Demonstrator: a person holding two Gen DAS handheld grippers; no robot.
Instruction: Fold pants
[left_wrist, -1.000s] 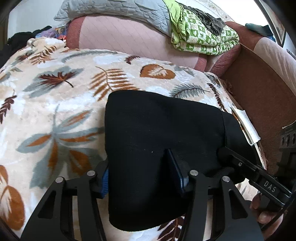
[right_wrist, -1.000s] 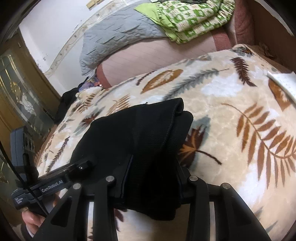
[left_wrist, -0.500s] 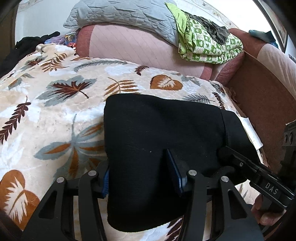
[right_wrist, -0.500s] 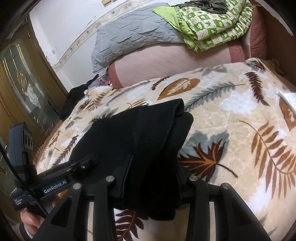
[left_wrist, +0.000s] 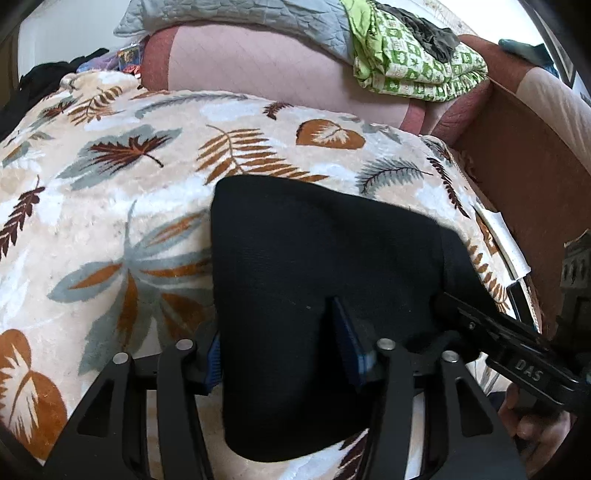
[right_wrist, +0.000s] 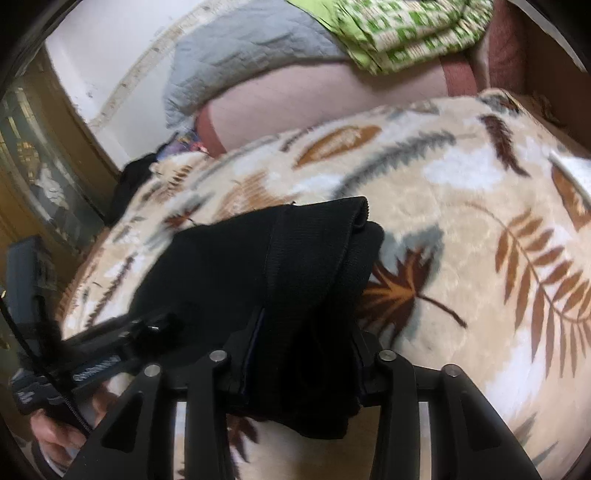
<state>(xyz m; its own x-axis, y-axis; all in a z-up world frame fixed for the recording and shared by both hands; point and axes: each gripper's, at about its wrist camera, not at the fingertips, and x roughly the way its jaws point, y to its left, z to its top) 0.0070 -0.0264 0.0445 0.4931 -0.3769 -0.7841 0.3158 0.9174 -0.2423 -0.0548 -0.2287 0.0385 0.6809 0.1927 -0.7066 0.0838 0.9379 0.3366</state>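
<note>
The black pants (left_wrist: 314, 266) lie folded into a thick rectangle on the leaf-print blanket (left_wrist: 110, 177). My left gripper (left_wrist: 282, 347) holds the near left part of the bundle: the jaws stand wide, with the thick fabric filling the gap between them. My right gripper (right_wrist: 303, 339) holds the near right end, where the waistband (right_wrist: 314, 236) shows, in the same way. Each gripper appears in the other's view: the right gripper (left_wrist: 509, 350) and the left gripper (right_wrist: 110, 339). The bundle's near edge hangs in front of the jaws.
A pink sofa back (left_wrist: 258, 66) rises behind the blanket, with a grey quilt (left_wrist: 229, 18) and a green patterned cloth (left_wrist: 406, 62) on top. A brown side wall (left_wrist: 517, 166) stands on the right. A white paper (left_wrist: 502, 240) lies at the blanket's right edge. Dark clothes (left_wrist: 48, 77) lie at the far left.
Both views have shifted, first tilting up, then back down. The right wrist view is now motion-blurred. The pants stay held in both grippers, their shape unchanged.
</note>
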